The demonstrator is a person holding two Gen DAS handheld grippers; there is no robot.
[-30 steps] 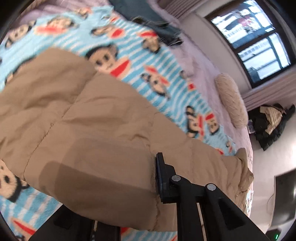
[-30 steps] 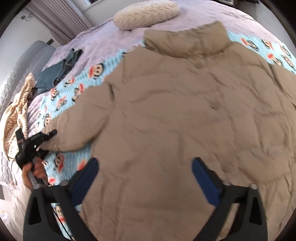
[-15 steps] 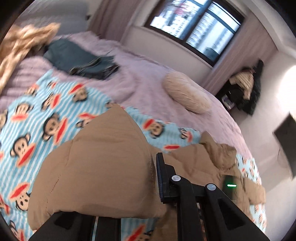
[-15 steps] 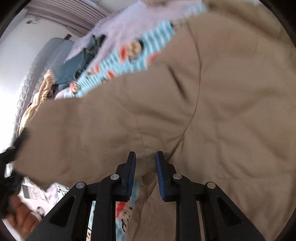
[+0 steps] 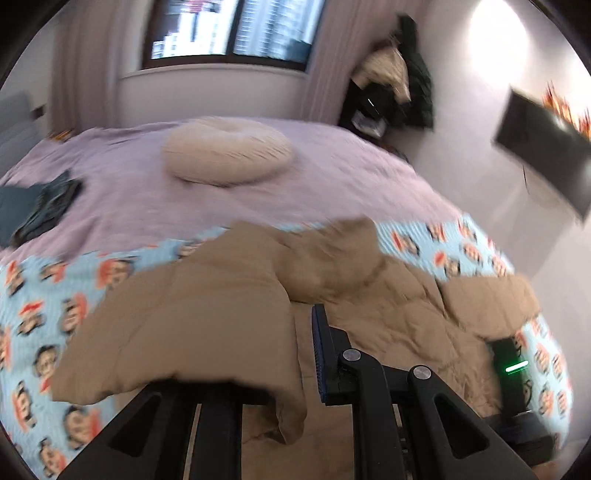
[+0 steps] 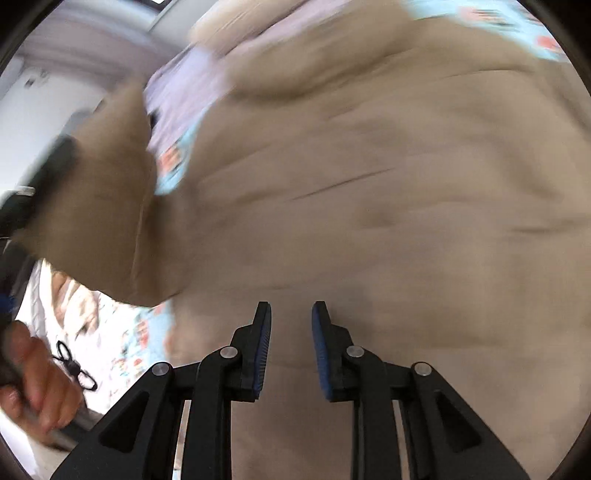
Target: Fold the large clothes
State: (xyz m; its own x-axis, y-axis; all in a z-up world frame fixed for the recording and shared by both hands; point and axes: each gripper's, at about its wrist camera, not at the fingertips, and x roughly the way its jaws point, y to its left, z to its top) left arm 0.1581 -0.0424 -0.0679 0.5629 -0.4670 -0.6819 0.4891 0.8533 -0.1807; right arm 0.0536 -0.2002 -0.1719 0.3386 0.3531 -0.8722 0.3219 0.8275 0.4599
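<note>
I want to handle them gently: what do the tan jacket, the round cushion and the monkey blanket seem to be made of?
Jacket: probably a matte woven shell with padding; it looks puffy, with stitched seams. Cushion: cream, likely ribbed knit or plush; fine radial lines show. Blanket: seems soft printed fleece, but blur leaves that open.

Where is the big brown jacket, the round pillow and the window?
brown jacket [image 5: 388, 306]: left wrist view, on its crumpled middle.
round pillow [image 5: 227, 155]: left wrist view, on its top surface.
window [image 5: 229, 29]: left wrist view, on the glass panes.
</note>
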